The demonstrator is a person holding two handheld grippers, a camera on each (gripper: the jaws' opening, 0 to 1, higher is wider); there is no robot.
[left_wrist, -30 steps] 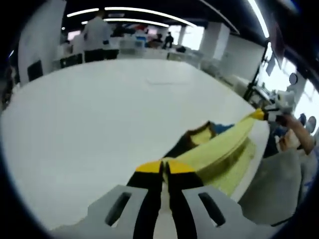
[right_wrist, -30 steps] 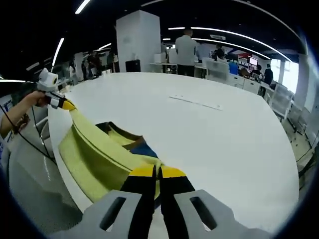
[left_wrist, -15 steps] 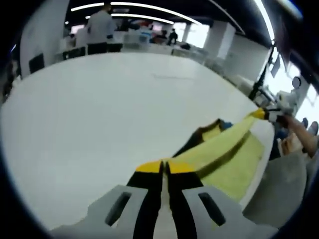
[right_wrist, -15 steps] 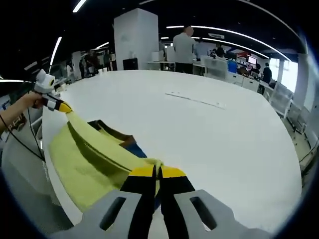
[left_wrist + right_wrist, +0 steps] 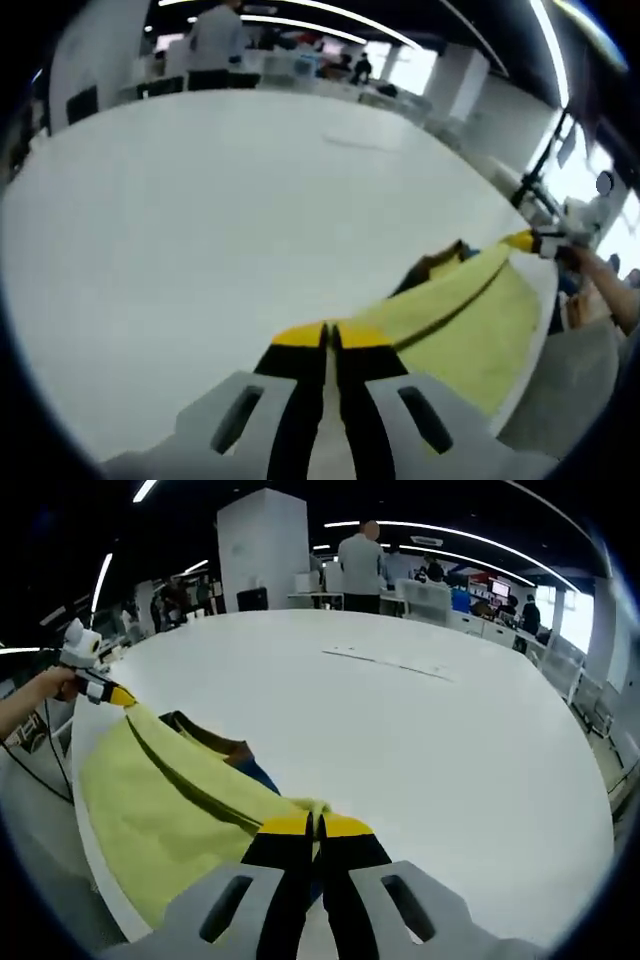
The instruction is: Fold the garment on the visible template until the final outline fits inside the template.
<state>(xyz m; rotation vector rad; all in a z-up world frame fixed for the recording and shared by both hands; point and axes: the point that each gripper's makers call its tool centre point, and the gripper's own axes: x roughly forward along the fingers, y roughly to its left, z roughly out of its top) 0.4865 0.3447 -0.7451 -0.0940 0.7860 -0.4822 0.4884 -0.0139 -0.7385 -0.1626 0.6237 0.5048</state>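
Open-plan office, big white table, dark ceiling with strip lights.

Ahead of both tongs, a wide white table [image 5: 420, 740] with a rounded edge; a thin pale strip [image 5: 385, 662] lies on it well beyond the tips. Past its far edge, a white square pillar [image 5: 262, 548], desks with monitors [image 5: 440, 598], and a person standing with their back turned [image 5: 358, 565]. Long curved ceiling lights [image 5: 470, 535] on black ceiling. In the left gripper view, bright windows [image 5: 415, 70] far ahead, another white pillar [image 5: 468, 85] right of them.
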